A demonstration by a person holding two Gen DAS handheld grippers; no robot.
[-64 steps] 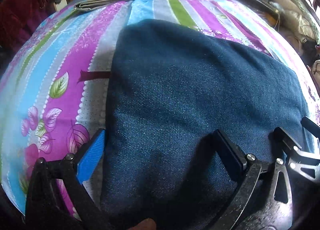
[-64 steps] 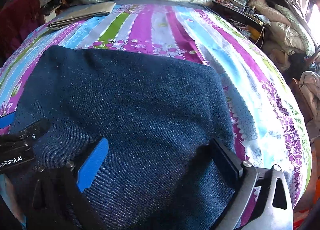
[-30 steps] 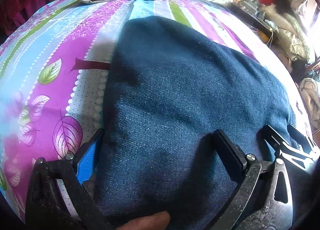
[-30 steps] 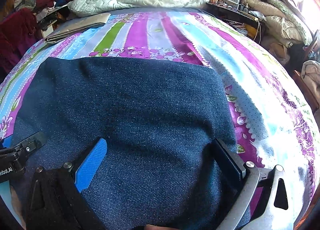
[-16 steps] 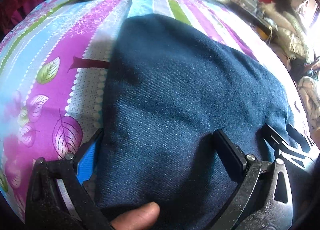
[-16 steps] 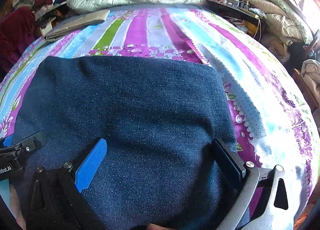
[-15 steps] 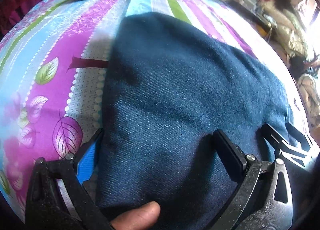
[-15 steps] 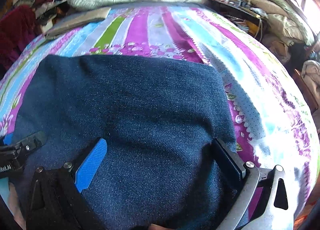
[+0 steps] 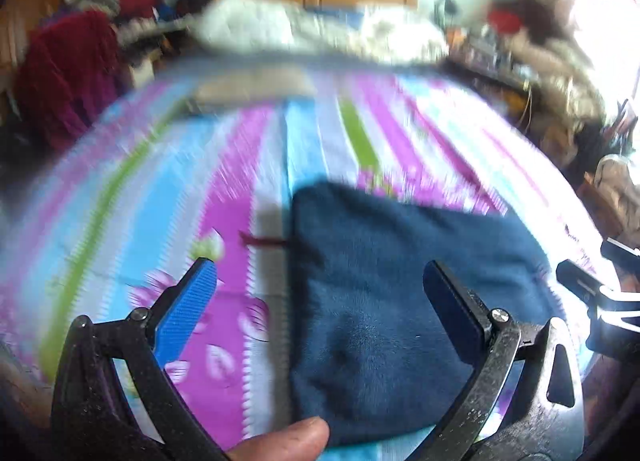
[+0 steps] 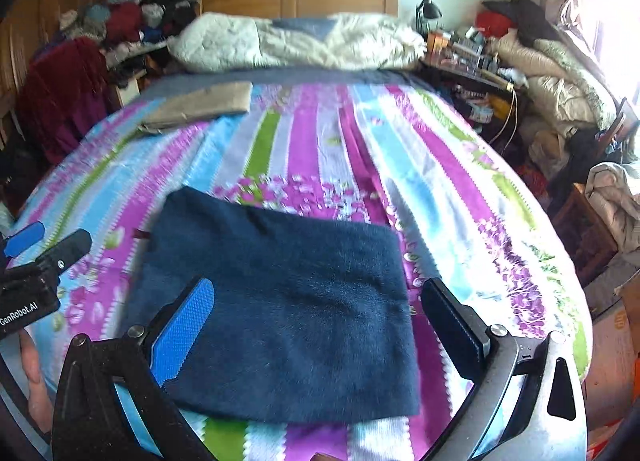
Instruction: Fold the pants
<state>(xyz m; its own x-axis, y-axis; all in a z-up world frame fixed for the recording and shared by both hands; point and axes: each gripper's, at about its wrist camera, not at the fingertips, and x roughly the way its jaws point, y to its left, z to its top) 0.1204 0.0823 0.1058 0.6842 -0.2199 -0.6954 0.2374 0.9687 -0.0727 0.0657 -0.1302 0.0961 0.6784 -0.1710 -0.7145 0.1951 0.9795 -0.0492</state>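
Observation:
Dark blue denim pants [image 10: 288, 301] lie folded into a flat rectangle on the striped bedspread [image 10: 320, 149], near the bed's front edge. The same pants [image 9: 392, 293] show in the blurred left wrist view. My left gripper [image 9: 320, 301] hangs open above the pants' left edge, holding nothing. Over the folded pants my right gripper [image 10: 316, 317] also stands open and empty. The left gripper [image 10: 36, 245] appears at the left side of the right wrist view. A fingertip [image 9: 284, 441] shows at the bottom of the left wrist view.
A folded tan garment [image 10: 200, 105] lies at the bed's far left. A white quilt [image 10: 296, 41] is bunched by the wooden headboard. Piled clothes [image 10: 80, 73] stand left of the bed, a cluttered nightstand [image 10: 464, 57] and bedding heaps to the right.
Both grippers have lifted up and back from the pants, which now look smaller and lie flat. The left wrist view is smeared by motion.

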